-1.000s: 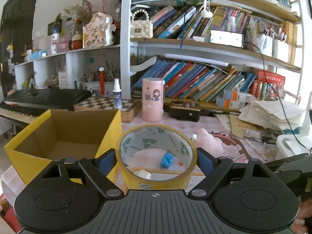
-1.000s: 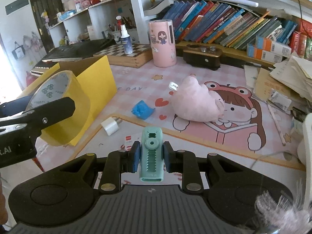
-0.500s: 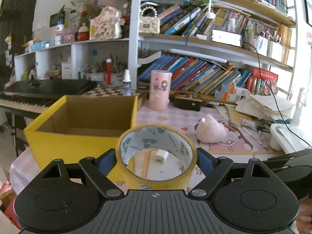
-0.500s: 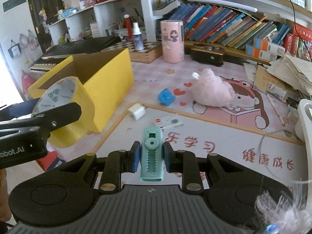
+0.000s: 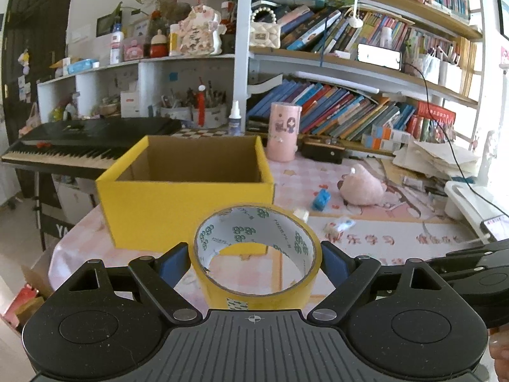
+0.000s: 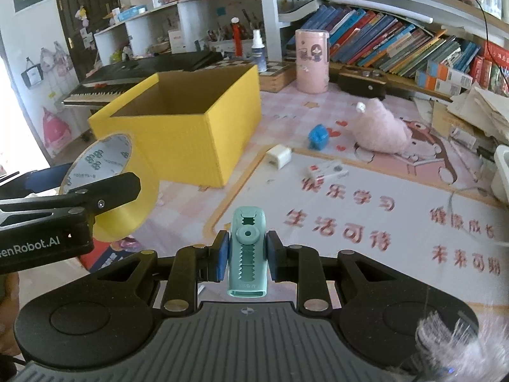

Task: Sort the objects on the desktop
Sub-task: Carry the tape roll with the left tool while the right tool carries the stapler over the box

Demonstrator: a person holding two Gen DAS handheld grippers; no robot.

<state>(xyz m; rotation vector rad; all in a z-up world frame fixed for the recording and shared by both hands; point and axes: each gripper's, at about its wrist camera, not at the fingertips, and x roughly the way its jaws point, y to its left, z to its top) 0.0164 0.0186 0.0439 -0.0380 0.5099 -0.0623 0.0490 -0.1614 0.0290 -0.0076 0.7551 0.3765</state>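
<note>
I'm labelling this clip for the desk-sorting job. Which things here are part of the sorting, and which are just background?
Part of the job:
- yellow tape roll, held in left tool
- teal correction tape, held in right tool
- yellow box, open
- blue toy, white charger, small packet, pink plush

Background:
- keyboard piano
- bookshelf books
- pink canister

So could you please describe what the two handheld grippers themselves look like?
Both the left gripper and the right gripper are matte black plastic with ribbed grey bodies, round side discs, silver pivot pins and blue finger pads. White lettering marks the left one's side.
</note>
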